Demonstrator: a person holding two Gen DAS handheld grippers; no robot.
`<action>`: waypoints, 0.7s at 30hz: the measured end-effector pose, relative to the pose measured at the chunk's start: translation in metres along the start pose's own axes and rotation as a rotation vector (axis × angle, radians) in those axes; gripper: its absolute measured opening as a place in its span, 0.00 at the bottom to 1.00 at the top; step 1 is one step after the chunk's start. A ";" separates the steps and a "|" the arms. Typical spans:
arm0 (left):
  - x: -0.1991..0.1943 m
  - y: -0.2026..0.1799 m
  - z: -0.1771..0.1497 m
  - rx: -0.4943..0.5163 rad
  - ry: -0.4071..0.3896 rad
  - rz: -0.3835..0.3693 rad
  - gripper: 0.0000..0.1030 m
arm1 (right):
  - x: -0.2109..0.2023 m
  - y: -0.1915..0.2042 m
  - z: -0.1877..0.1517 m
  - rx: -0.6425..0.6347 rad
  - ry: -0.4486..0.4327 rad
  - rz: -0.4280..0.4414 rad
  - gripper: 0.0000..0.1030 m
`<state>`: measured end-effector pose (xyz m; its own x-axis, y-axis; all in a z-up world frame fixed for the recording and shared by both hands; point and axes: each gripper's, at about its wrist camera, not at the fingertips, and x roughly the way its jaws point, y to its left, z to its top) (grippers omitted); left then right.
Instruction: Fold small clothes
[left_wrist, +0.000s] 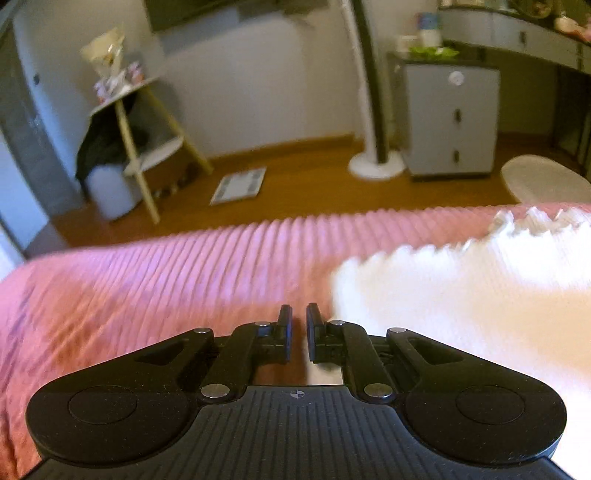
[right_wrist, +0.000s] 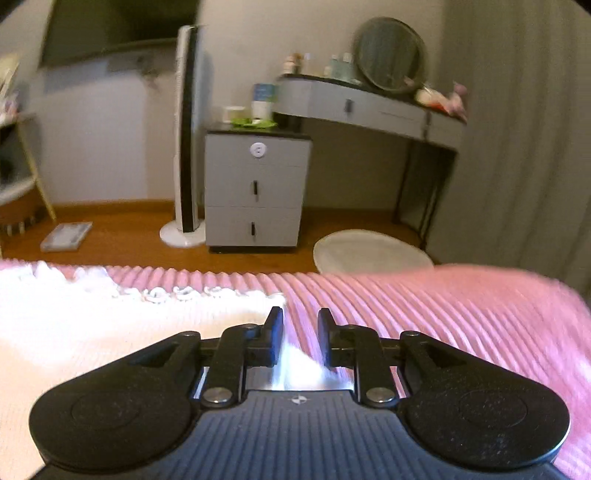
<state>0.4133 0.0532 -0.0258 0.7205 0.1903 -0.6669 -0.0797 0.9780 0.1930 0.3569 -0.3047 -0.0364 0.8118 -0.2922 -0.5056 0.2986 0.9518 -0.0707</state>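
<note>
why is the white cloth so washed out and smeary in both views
Left wrist view: the cloth is overexposed, its scalloped edge smeared by motion blur, and the room behind is soft; the left tool stays sharp. Right wrist view: the cloth blows out to plain white, glare streaks between the right tool fingers, and the bedspread ribs blur.

Left gripper (left_wrist: 299, 312) level, jaws narrowly parted; right gripper (right_wrist: 300, 317) level too, jaws wider apart.
</note>
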 end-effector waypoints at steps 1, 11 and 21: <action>-0.009 0.008 -0.002 -0.037 -0.014 -0.037 0.17 | -0.013 -0.004 -0.002 0.020 -0.020 0.025 0.20; -0.086 0.080 -0.093 -0.315 0.079 -0.350 0.56 | -0.154 0.027 -0.087 -0.055 -0.017 0.447 0.25; -0.076 0.068 -0.104 -0.214 0.148 -0.380 0.45 | -0.136 0.064 -0.102 -0.144 0.115 0.388 0.22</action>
<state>0.2813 0.1141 -0.0368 0.6207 -0.1907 -0.7605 0.0200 0.9735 -0.2278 0.2148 -0.1946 -0.0600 0.7865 0.0950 -0.6103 -0.0977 0.9948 0.0289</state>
